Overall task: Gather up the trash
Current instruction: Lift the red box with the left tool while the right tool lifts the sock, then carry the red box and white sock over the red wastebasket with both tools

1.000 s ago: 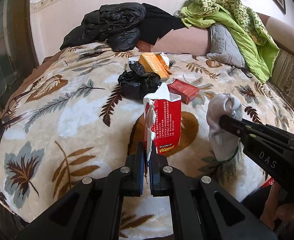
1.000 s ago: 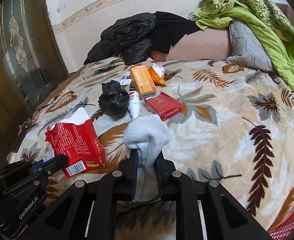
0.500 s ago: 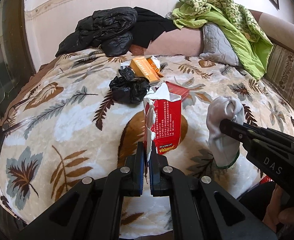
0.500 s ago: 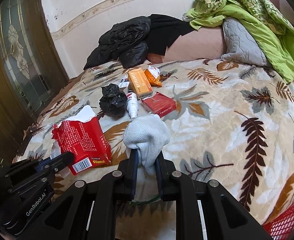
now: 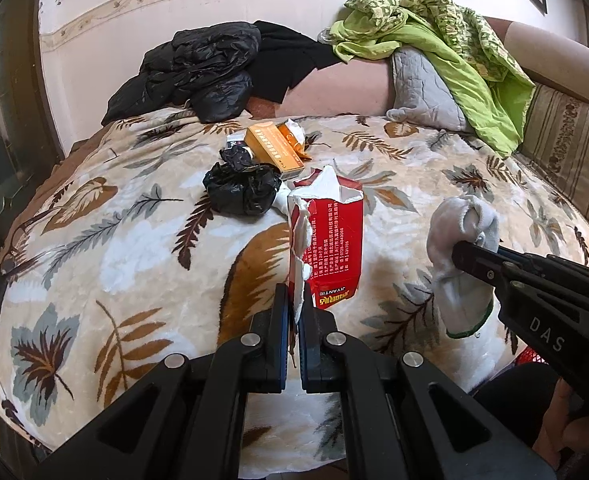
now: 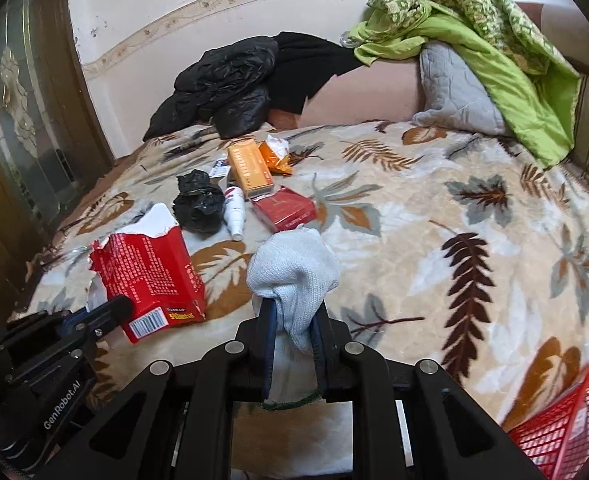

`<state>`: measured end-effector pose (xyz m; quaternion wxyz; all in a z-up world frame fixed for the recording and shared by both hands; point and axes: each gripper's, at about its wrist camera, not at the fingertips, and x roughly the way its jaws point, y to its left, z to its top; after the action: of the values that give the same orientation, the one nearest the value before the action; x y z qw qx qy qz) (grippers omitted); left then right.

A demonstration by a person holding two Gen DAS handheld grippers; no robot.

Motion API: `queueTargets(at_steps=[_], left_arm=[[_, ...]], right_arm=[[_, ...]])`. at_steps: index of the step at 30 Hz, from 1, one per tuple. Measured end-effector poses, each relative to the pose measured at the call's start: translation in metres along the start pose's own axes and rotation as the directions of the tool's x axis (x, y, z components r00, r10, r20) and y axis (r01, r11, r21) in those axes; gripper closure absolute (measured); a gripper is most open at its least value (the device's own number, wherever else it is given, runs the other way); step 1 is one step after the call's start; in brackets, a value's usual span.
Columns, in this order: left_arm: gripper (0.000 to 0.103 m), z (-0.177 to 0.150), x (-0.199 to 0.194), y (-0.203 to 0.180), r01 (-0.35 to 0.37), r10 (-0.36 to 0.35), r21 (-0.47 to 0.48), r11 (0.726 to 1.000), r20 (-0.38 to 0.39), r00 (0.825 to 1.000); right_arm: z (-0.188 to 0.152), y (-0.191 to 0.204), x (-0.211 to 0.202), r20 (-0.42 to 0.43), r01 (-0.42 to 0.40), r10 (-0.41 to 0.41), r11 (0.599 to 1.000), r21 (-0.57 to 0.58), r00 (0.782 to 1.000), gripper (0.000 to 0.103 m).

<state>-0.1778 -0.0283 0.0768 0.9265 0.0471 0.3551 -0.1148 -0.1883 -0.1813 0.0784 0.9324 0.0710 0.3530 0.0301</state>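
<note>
While the left gripper [image 5: 296, 312] has its jaws clamped on the torn white edge of a red carton [image 5: 328, 240], that carton stands up off the leaf-patterned blanket [image 5: 94, 240] of the bed, its ripped top pointing away from the camera. The right gripper [image 6: 292, 320] pinches a bunched white sock [image 6: 294, 268] with a green-trimmed cuff, jaws closed on the cloth, and holds it above the blanket just beside the carton. Farther up the bed lie a crumpled black bag [image 6: 198, 204], a small white bottle [image 6: 235, 212] touching it, a flat red pack [image 6: 284, 210], an orange box [image 6: 250, 170] and an orange wrapper [image 6: 276, 154]. A black jacket [image 6: 222, 84] is heaped against the wall, and a green quilt [image 6: 494, 40] drapes over a grey pillow [image 6: 454, 88]. A red mesh basket [image 6: 566, 420] shows at the lower right of the right wrist view.
</note>
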Motion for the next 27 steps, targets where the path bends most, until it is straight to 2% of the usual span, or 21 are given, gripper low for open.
queueTargets(at_steps=[6, 27], left_arm=[[0.099, 0.001, 0.0, -0.003, 0.002, -0.002, 0.003, 1.0, -0.001, 1.0], [0.099, 0.005, -0.002, -0.024, 0.035, -0.035, 0.038, 0.999, 0.007, 0.999]], right_arm=[[0.0, 0.0, -0.004, 0.012, 0.045, -0.045, 0.999, -0.025, 0.999, 0.086], [-0.001, -0.01, -0.02, 0.032, 0.082, -0.081, 0.997, -0.013, 0.996, 0.086]])
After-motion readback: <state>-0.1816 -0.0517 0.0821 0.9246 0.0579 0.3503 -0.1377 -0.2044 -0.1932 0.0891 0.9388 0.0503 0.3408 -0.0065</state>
